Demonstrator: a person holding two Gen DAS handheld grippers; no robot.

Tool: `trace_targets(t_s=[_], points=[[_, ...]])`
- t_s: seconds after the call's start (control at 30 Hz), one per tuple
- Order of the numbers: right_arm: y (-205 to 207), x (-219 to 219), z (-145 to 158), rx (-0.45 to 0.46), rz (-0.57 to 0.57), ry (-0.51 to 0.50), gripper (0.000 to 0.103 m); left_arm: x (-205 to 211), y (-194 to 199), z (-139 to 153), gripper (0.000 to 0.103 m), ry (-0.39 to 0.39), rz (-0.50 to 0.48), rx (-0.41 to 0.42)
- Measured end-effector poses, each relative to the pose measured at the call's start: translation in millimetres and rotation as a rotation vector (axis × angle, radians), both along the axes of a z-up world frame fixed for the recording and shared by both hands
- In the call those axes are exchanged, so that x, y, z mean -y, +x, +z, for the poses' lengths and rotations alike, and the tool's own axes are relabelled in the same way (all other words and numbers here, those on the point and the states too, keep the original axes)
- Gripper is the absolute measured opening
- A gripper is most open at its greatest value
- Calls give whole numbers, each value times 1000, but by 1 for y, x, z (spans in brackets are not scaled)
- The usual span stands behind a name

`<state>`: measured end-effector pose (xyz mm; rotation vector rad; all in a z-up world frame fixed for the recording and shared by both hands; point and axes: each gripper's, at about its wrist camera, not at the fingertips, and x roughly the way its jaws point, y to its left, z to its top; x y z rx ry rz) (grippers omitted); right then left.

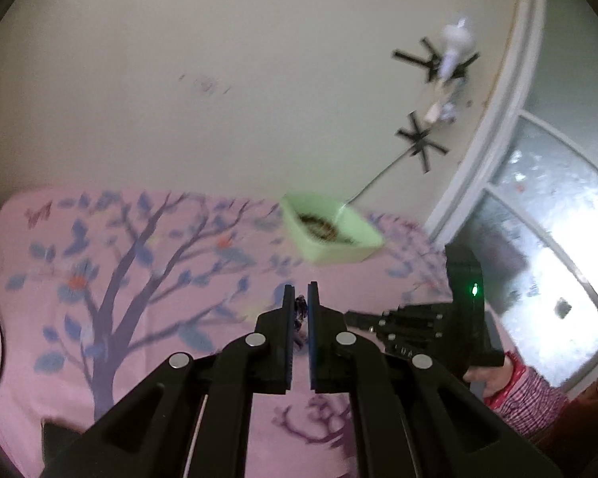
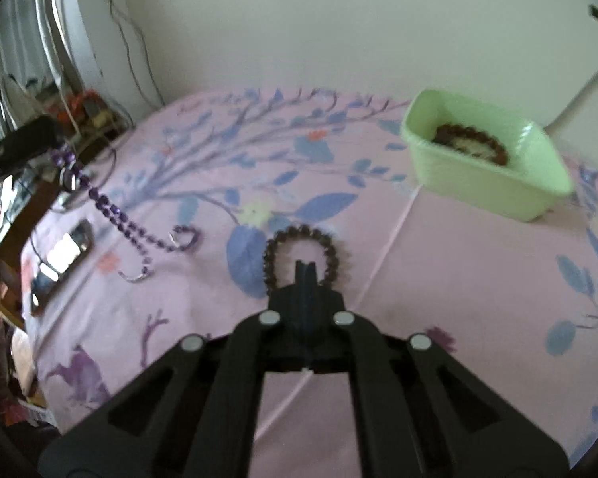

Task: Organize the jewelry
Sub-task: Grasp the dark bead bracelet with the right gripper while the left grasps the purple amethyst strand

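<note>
A pale green tray (image 1: 341, 253) (image 2: 478, 183) stands on the pink flowered cloth (image 2: 438, 279) and holds a brown bead bracelet (image 2: 474, 144). My left gripper (image 1: 300, 298) is shut on a purple bead necklace (image 1: 299, 310); in the right wrist view the necklace (image 2: 111, 209) hangs from that gripper down to the cloth at the left. My right gripper (image 2: 305, 269) is shut on a dark bead bracelet (image 2: 305, 241), which loops out ahead of the fingertips just above the cloth.
A phone (image 2: 61, 257) lies on the cloth at the left edge. Cables (image 2: 127, 40) run down the wall behind. A window (image 1: 538, 239) and a taped item (image 1: 450, 67) on the wall are to the right of the tray.
</note>
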<state>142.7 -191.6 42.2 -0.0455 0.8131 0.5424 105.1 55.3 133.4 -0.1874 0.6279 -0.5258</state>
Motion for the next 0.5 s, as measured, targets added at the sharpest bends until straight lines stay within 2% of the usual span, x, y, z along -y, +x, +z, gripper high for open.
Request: trace_targets(t_s=[0.13, 0.23, 0.3, 0.33, 0.4, 0.5], points=[[-8, 10, 19, 14, 22, 49, 0, 16, 1, 32, 0, -15, -48, 60], [-7, 0, 11, -23, 75, 15, 1, 26, -1, 48, 0, -19, -59, 94], [-5, -15, -5, -47, 97, -33, 16, 29, -4, 56, 0, -32, -65, 109], [-5, -22, -12, -42, 110, -60, 28, 30, -6, 58, 0, -37, -67, 113], [-2, -38, -26, -34, 120, -127, 28, 31, -9, 63, 0, -45, -68, 120], [4, -53, -36, 4, 123, -177, 28, 31, -11, 70, 0, -53, -66, 128]])
